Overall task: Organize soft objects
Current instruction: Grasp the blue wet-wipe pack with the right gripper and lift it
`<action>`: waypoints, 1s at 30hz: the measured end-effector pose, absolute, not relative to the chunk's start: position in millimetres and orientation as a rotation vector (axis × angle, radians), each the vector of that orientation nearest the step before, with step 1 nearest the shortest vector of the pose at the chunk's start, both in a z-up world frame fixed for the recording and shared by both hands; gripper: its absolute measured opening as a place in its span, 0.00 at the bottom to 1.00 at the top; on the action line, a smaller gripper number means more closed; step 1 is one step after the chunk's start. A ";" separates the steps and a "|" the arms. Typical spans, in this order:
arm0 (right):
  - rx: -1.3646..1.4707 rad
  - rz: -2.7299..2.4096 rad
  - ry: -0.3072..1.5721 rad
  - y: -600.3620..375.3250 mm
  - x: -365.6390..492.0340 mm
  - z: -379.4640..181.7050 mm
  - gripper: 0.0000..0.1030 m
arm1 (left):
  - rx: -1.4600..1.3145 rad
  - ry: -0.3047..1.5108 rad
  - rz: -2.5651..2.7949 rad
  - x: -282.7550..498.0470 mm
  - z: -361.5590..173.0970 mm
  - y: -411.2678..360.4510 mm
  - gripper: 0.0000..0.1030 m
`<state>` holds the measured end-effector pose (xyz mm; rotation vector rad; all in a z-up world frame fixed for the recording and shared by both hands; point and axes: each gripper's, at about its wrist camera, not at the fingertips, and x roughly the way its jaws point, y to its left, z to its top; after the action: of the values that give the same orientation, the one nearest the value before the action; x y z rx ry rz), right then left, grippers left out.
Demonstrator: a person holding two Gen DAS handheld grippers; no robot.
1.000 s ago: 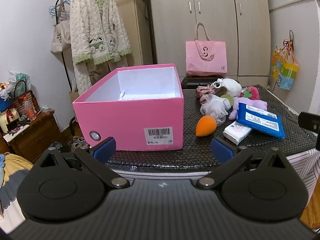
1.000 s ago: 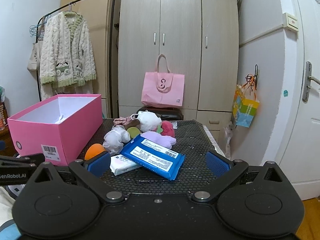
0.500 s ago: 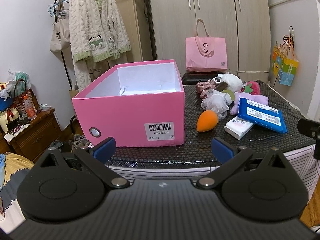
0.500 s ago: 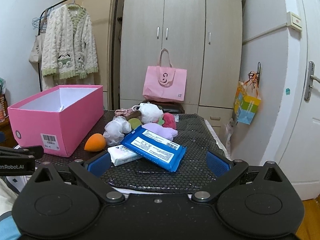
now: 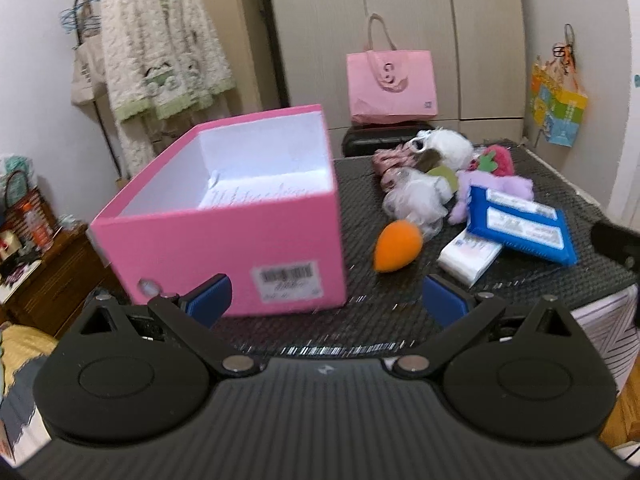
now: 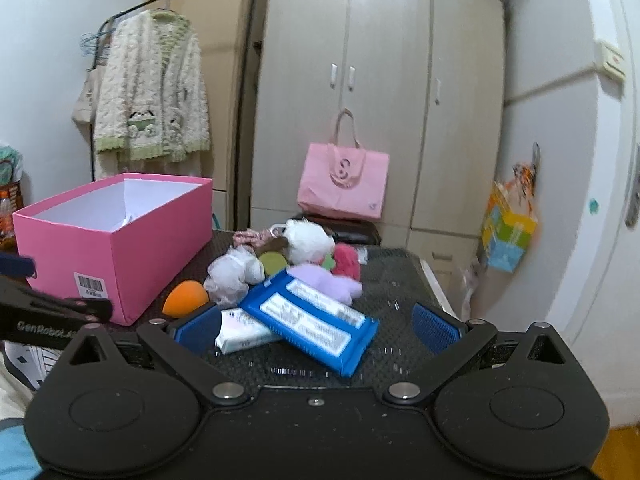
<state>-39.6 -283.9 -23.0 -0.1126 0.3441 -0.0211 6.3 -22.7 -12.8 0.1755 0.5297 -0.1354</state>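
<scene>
Nothing is packed yet: the pink box (image 5: 224, 236) has only paper inside, and the soft things (image 6: 280, 276) lie piled beside it. The left gripper (image 5: 326, 300) and the right gripper (image 6: 316, 330) have jaws spread, holding nothing.

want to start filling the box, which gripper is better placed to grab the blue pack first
Right. The right gripper is open with the blue pack directly ahead; the left gripper faces the pink box.

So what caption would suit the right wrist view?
Open right gripper facing a blue wipes pack, orange egg-shaped sponge and open pink cardboard box.
</scene>
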 end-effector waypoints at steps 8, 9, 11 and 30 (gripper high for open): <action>-0.087 0.072 0.337 -309.1 -3.8 -13.1 1.00 | 0.211 0.429 -0.264 38.0 24.4 -55.4 1.00; -0.047 0.093 0.369 -316.9 4.9 -14.9 1.00 | 0.221 0.413 -0.279 42.4 25.8 -60.7 1.00; 0.007 0.119 0.420 -329.6 20.0 -23.4 0.99 | 0.230 0.403 -0.310 52.7 24.9 -70.1 1.00; 0.109 0.244 0.566 -370.9 76.1 -99.5 0.87 | 0.163 0.605 -0.624 127.2 -41.8 -126.9 0.76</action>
<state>76.1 -370.9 -99.5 0.1087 0.5662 0.2441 127.2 -126.9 -41.8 0.1635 0.6051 -0.6239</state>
